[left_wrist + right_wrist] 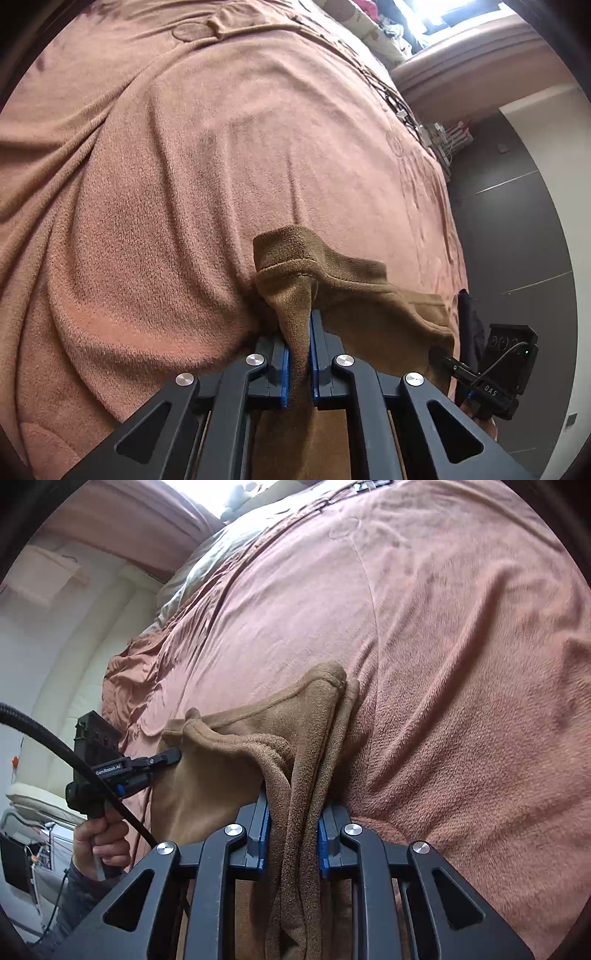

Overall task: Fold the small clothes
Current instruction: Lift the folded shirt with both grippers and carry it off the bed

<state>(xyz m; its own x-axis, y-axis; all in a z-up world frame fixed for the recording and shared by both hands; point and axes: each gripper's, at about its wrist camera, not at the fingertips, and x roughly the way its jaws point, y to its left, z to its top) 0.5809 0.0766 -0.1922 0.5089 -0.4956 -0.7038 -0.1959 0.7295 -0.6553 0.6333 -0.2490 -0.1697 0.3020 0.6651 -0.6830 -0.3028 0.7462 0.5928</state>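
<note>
Both grippers have hold of the same brown garment (354, 295), and from my seat I read them as closed down on cloth. Nearest the left camera, the left gripper (299, 332) has its blue-lined fingers (284, 373) pinched on a narrow fold, with only the thickness of the fabric between them. In the right camera, the right gripper (293, 819) clamps a thicker bunch of several layers, so its jaws stand a little wider, but the cloth fills the gap.

Beyond the fingertips, the garment's hemmed edge stands up in a peak and the rest stretches between the two grippers, just above or against the pink blanket (184, 166); I cannot tell whether it touches. The right camera also catches the other gripper from the side, its tip against the far edge of the cloth, with a hand (99, 842) wrapped around the handle and a black cable (55, 746) arching over it.

Farther off, the blanket runs wrinkled across the bed to a bright window (439, 14) and a dark tiled floor (517, 229).
</note>
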